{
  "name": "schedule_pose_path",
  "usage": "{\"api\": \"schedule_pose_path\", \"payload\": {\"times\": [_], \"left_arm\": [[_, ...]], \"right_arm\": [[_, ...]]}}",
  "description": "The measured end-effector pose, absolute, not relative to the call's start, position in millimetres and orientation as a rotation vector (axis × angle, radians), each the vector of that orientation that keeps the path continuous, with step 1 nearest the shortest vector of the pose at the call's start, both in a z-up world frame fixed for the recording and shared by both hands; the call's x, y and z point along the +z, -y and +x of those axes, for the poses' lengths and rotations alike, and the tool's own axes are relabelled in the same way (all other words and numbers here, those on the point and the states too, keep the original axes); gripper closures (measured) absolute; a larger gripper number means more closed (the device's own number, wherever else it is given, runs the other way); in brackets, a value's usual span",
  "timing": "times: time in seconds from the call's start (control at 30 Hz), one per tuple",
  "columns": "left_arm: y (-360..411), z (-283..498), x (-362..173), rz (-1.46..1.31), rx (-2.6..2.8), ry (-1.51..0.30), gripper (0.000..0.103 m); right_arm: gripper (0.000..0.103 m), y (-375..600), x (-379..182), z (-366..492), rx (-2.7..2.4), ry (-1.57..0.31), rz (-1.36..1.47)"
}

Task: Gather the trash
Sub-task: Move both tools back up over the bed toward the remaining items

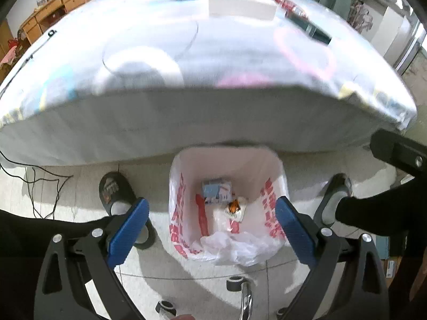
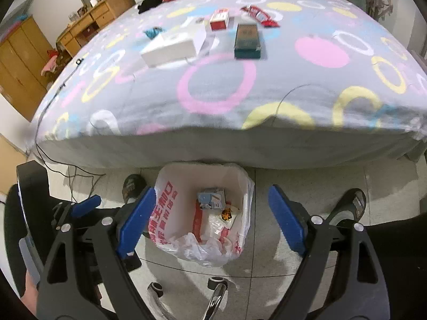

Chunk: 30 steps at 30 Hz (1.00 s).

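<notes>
Both grippers hang over the floor in front of the bed, jaws spread wide and holding nothing. Directly below and between the blue pads of the left gripper (image 1: 212,229) sits the trash bin (image 1: 280,170), lined with a white bag printed in red; a small blue-and-white carton (image 1: 216,190) and an orange wrapper (image 1: 234,208) already lie at its bottom. The right gripper (image 2: 212,224) frames the same bin from slightly further to the side, with the bin nearer its left pad.

The remaining trash lies up and forward of both sets of jaws, well apart from them, on the bed's spotted blanket (image 2: 218,85). Nearest is a white box (image 2: 168,49); just beyond are a dark green box (image 2: 247,41), its long axis running away from the jaws, a red-and-white packet (image 2: 219,20) and a red wrapper (image 2: 260,16).

The right wrist view shows these pieces sharply. The left wrist view smears the blanket, so there only the white box and, probably, the green one can be made out. Neither gripper looks clearly nearer.
</notes>
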<state>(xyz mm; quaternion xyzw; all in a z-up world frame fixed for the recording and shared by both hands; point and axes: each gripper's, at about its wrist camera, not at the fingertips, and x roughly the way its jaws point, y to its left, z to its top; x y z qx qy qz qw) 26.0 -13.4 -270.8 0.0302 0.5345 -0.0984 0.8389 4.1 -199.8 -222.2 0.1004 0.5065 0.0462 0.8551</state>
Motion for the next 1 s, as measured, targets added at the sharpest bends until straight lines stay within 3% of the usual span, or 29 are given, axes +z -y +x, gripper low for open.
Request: {"api": "schedule_pose_path", "payload": {"times": [0.5,1.0], "left_arm": [[-3.2,27.7,-189.0,-0.057,-0.214,-1.023,0.008],[0.2,87.9,-110.4,-0.059,-0.25,-0.93,0.008]], "right_arm": [[0.011,230.8,-150.0,-15.6,0.053,-0.968,0.208],[0.009,257.9,-67.1,42.8,0.023,-0.863,0.177]]}}
